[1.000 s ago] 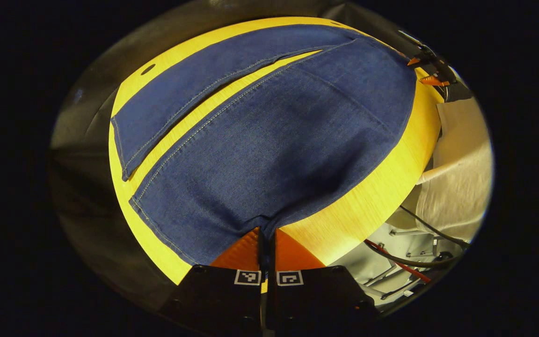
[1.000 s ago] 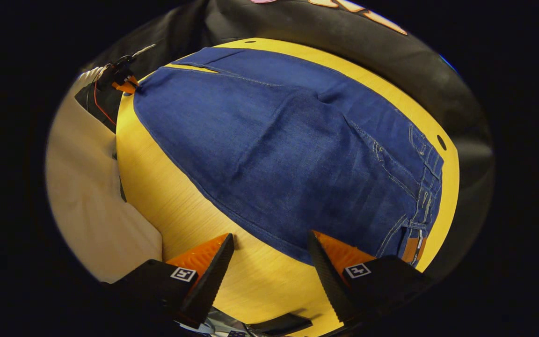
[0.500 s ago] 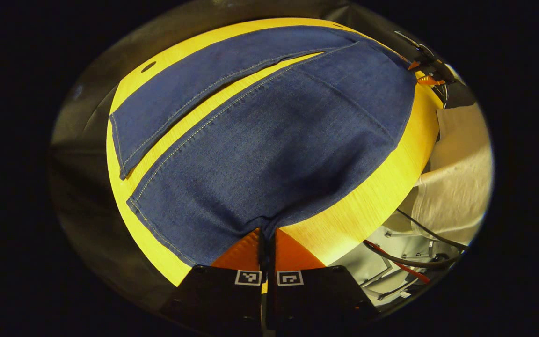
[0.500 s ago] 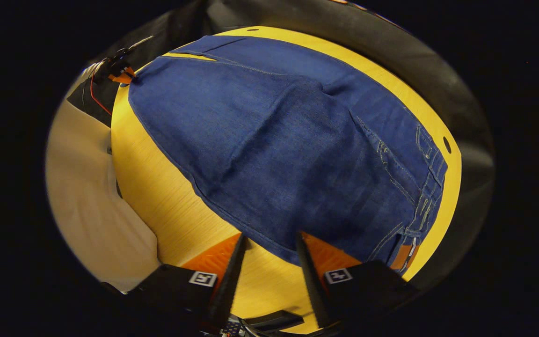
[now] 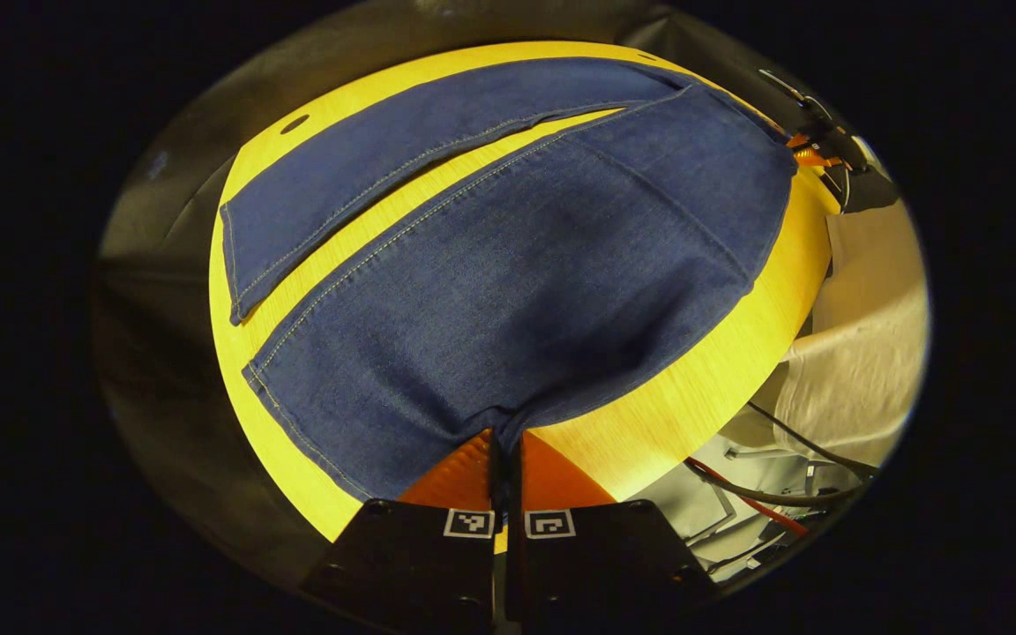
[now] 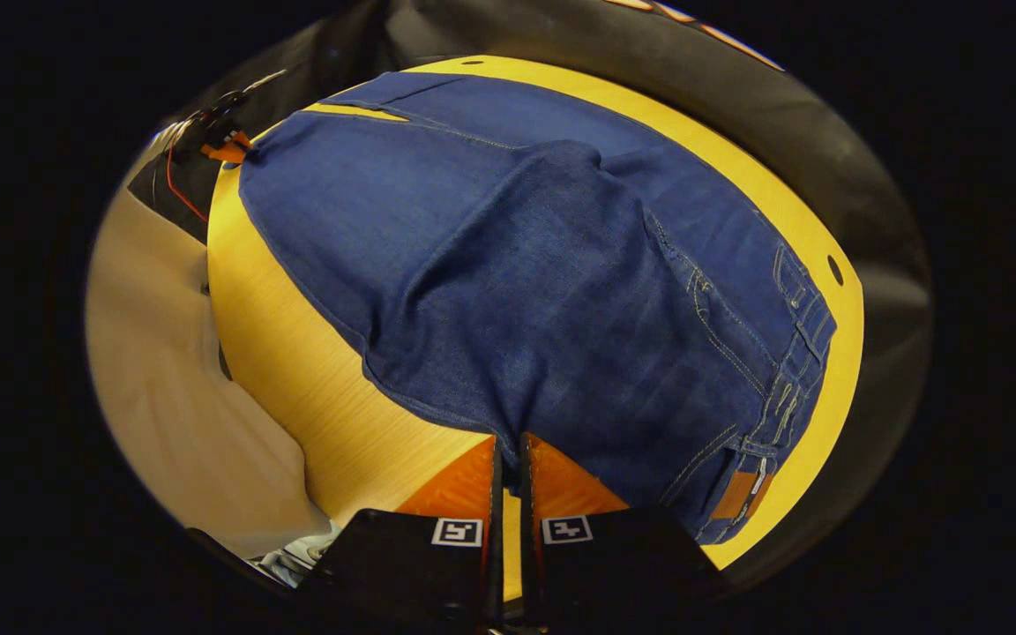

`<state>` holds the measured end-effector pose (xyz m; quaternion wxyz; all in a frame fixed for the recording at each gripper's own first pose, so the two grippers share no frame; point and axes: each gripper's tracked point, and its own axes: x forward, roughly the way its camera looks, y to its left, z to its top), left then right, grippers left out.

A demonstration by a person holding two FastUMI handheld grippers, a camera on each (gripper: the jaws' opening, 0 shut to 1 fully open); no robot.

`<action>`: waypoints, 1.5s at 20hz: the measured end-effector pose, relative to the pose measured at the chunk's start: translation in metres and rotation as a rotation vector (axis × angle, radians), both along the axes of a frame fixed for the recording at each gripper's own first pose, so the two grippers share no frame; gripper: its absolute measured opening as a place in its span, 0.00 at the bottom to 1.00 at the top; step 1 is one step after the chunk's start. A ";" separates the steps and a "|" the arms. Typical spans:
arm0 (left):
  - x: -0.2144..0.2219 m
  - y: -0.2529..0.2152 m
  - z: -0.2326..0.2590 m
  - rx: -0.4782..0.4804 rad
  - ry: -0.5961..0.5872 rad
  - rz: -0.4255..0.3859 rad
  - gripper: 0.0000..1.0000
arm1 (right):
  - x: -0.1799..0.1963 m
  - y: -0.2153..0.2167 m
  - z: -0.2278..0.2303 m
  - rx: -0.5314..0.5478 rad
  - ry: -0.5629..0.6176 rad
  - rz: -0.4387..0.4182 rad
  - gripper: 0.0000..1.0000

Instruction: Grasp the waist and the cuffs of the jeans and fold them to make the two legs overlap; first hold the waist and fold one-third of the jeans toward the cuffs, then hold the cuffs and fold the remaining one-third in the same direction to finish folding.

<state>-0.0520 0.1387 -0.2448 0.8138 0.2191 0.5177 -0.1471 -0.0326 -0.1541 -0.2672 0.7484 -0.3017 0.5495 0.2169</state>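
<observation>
Dark blue jeans [image 5: 517, 265] lie spread on a yellow wooden table [image 5: 702, 388], the two legs apart with a strip of table between them. In the left gripper view my left gripper [image 5: 505, 437] is shut on the near leg's side edge close to its cuff [image 5: 296, 423]. The right gripper view has the jeans [image 6: 561, 291] with the waist [image 6: 790, 353] at the right. There my right gripper [image 6: 508, 441] is shut on the near side edge by the hip, and the cloth rises in a ridge from it. Each gripper appears far off in the other's view: left gripper [image 6: 221, 141], right gripper [image 5: 812, 145].
A person in a light garment [image 6: 164, 397] stands at the table's near edge. Cables and a metal frame [image 5: 773, 494] hang below the table edge. The tabletop [image 6: 296, 353] has a small hole [image 6: 828, 269] near the waist and another hole [image 5: 294, 123] beyond the far leg.
My right gripper's fingers went from wide open to shut on the jeans' near edge, and the cloth bunched up into a ridge. The left gripper kept its hold.
</observation>
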 end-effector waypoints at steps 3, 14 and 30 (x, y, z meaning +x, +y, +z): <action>-0.001 0.000 0.000 0.013 0.014 0.002 0.00 | 0.001 0.001 0.001 -0.010 0.015 -0.041 0.07; 0.018 -0.006 0.028 -0.096 -0.332 0.395 0.00 | 0.013 0.005 0.039 -0.075 -0.229 -0.242 0.03; 0.194 0.017 0.185 -0.053 -0.777 0.629 0.00 | 0.230 0.038 0.147 -0.118 -0.620 -0.248 0.00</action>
